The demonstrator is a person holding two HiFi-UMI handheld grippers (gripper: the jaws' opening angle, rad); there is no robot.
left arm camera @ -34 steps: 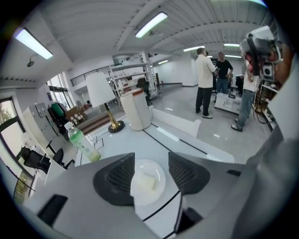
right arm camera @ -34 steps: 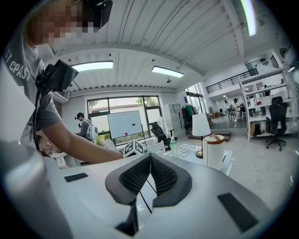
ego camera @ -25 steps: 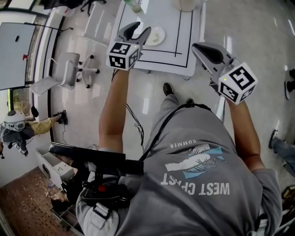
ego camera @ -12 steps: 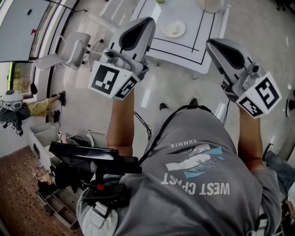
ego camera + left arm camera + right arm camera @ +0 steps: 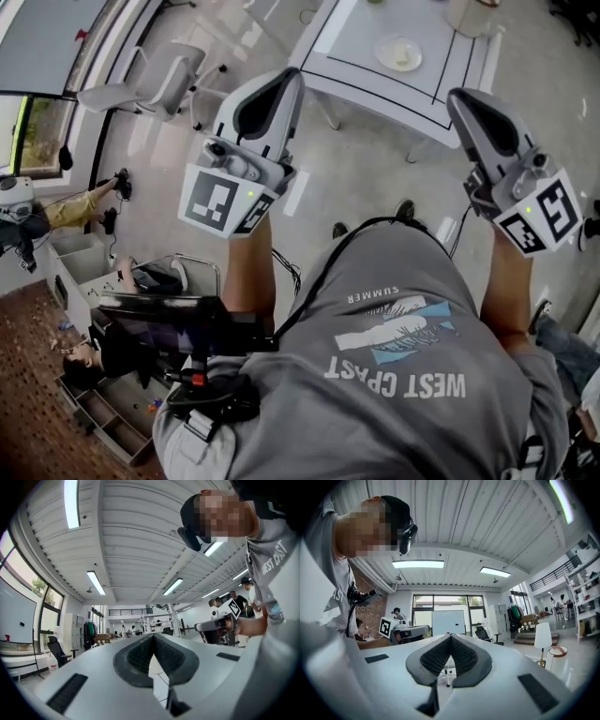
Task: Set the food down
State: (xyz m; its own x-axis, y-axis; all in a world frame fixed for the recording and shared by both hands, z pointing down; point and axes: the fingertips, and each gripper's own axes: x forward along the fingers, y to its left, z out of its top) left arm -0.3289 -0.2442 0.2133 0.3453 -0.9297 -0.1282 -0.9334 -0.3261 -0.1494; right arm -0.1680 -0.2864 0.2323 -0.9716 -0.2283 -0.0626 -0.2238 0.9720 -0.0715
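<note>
In the head view a white plate point(image 5: 398, 52) with pale food on it rests on the white table point(image 5: 352, 70) at the top, well ahead of both grippers. My left gripper point(image 5: 294, 77) is raised in front of my chest, jaws shut with nothing between them. My right gripper point(image 5: 457, 96) is held up alongside it, also shut and empty. In the left gripper view the dark pads meet at the left gripper's tip point(image 5: 153, 636), with the right gripper point(image 5: 216, 629) off to the side. The right gripper view shows its own tip point(image 5: 450, 636) closed and the left gripper point(image 5: 401, 631) at the left.
An office chair point(image 5: 155, 82) stands on the floor left of the table. A pale cylinder point(image 5: 469, 14) sits at the table's far right corner. A person point(image 5: 75, 211) sits low at the left by the window. My shoes point(image 5: 405, 210) are on the shiny floor.
The left jaws, open by the plate a second ago, have shut empty. Both grippers have drawn back from the table and risen. The plate stays on the table.
</note>
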